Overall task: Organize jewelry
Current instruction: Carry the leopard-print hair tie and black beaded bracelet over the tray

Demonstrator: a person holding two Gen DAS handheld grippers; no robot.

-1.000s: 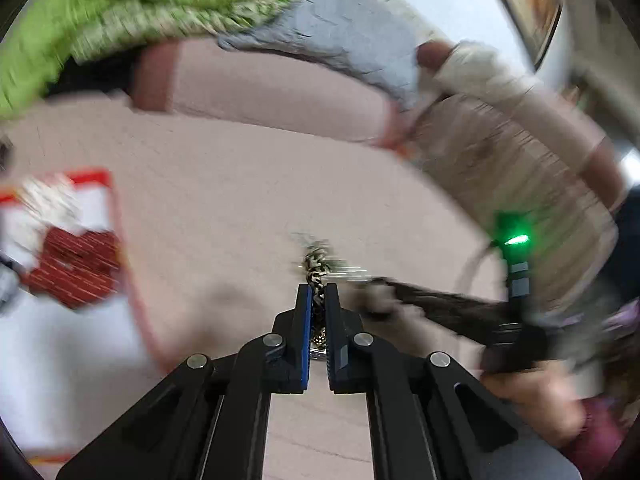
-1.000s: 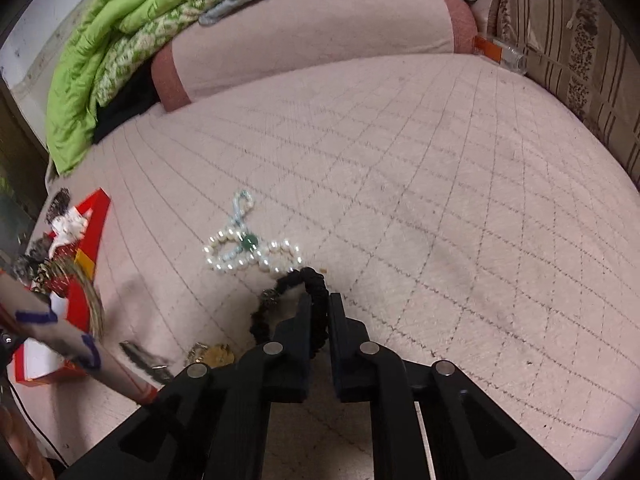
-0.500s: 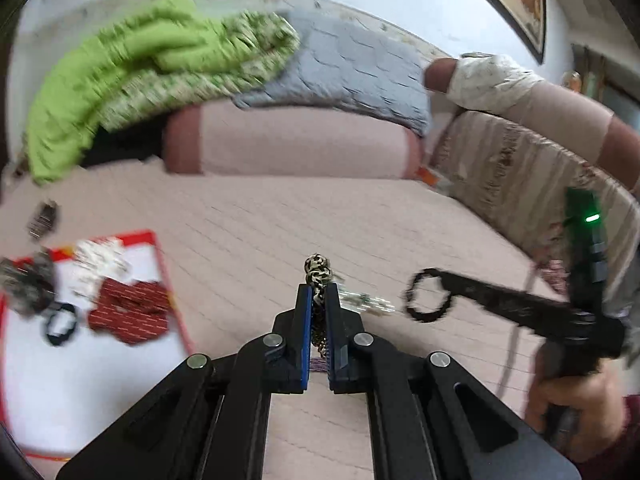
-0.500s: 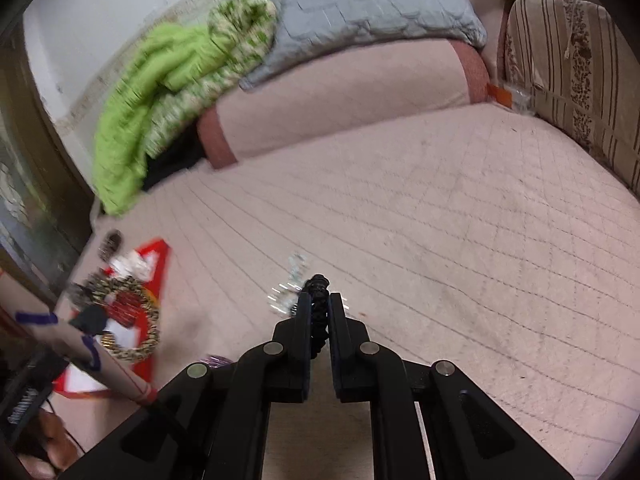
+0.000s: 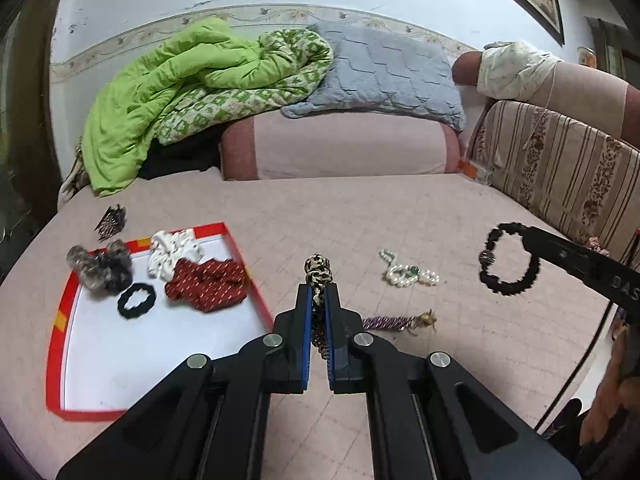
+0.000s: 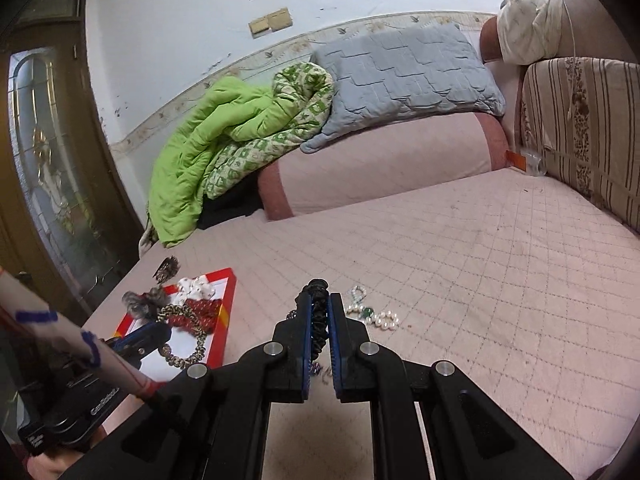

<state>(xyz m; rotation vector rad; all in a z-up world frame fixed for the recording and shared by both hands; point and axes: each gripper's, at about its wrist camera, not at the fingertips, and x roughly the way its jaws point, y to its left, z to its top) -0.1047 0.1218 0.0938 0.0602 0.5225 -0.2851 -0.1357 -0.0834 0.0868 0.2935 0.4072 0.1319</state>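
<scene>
Black beaded bracelet (image 5: pixel 507 260) and leopard-print bracelet (image 5: pixel 318 276), now lifted off the bedspread (image 5: pixel 400 216), are being held in the clamped right gripper (image 6: pixel 320 316) and left gripper (image 5: pixel 318 300), 2 pieces being carried toward the red-rimmed tray (image 5: pixel 236 256).

A pale blue-white wall (image 5: pixel 160 8) with a patterned border backs a pink quilted bed (image 5: pixel 400 216). A pink bolster (image 5: pixel 340 148) carries a green quilt (image 5: pixel 180 88) and grey pillow (image 5: pixel 384 72); a wooden glazed door (image 6: pixel 48 140) stands left.

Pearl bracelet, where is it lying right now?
In the left wrist view the pearl bracelet lies loose on the pink mattress, right of the red-rimmed tray, between the two tools and just beyond a purple and gold piece.
</scene>
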